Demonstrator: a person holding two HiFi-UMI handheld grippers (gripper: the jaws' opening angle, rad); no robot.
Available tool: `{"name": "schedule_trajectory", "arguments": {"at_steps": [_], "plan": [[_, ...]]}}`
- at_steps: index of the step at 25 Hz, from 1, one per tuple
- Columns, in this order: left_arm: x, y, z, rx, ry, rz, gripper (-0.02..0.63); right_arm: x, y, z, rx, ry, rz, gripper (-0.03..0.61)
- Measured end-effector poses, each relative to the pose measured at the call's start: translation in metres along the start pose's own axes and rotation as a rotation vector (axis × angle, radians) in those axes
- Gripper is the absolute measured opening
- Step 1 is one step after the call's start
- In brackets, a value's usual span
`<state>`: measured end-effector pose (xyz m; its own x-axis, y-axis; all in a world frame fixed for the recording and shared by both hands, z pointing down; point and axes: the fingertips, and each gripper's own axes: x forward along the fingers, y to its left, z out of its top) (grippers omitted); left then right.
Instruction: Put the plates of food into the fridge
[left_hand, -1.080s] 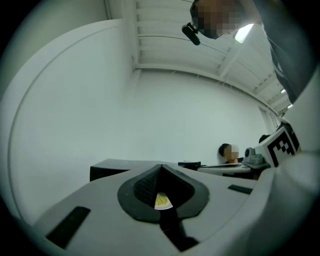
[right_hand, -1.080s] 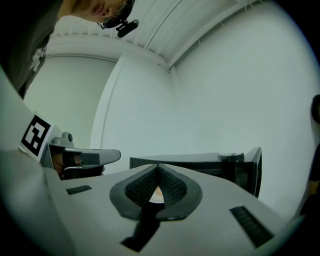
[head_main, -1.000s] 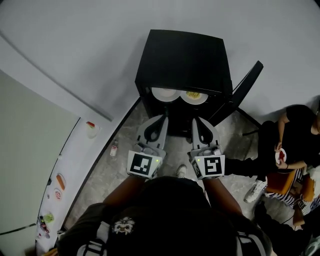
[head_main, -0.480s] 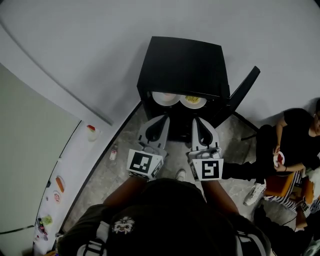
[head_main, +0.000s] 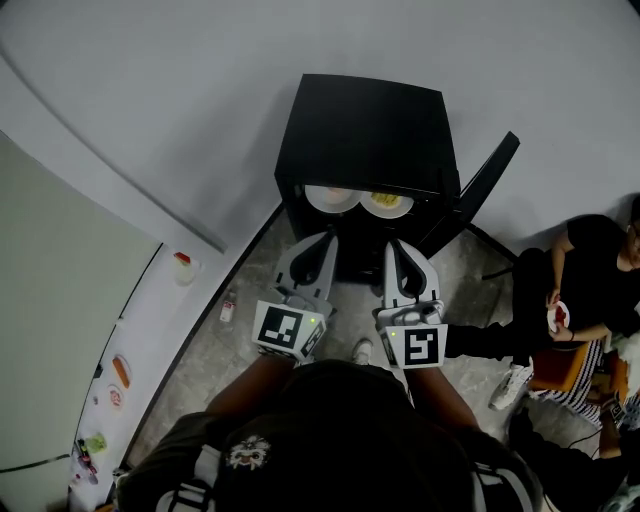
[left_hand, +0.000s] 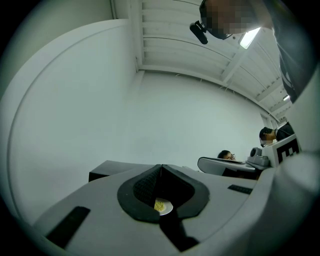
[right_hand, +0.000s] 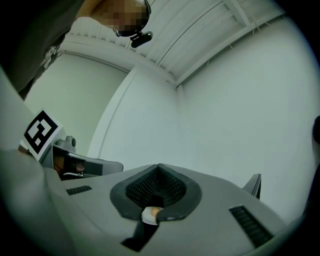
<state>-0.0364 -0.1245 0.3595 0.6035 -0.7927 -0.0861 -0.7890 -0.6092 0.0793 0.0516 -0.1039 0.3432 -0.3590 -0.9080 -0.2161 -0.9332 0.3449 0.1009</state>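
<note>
A black mini fridge (head_main: 365, 130) stands on the floor with its door (head_main: 485, 185) swung open to the right. Two white plates lie side by side on its upper shelf: the left plate (head_main: 330, 197) and the right plate (head_main: 387, 201) with yellow food. My left gripper (head_main: 325, 238) and right gripper (head_main: 393, 243) hover just in front of the opening, both shut and empty. In the left gripper view a plate of yellow food (left_hand: 161, 206) shows under the closed jaws (left_hand: 161, 167). In the right gripper view a plate with a brownish piece (right_hand: 150, 214) shows below the shut gripper (right_hand: 159, 169).
A person (head_main: 590, 270) sits on the floor at the right, close to the open door. A white table (head_main: 150, 330) with small food items runs along the left, and a small bottle (head_main: 228, 300) stands on the floor beside it. White walls stand behind the fridge.
My right gripper has lifted a little in front of the fridge. The left gripper has stayed put, and both plates lie as before.
</note>
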Motion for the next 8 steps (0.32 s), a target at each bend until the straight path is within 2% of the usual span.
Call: {"name": "schedule_trajectory", "arguments": {"at_steps": [8], "plan": [[-0.0024, -0.0002, -0.0017, 0.010, 0.003, -0.015, 0.023, -0.0022, 0.0034, -0.0003, -0.013, 0.013, 0.011, 0.025]]}}
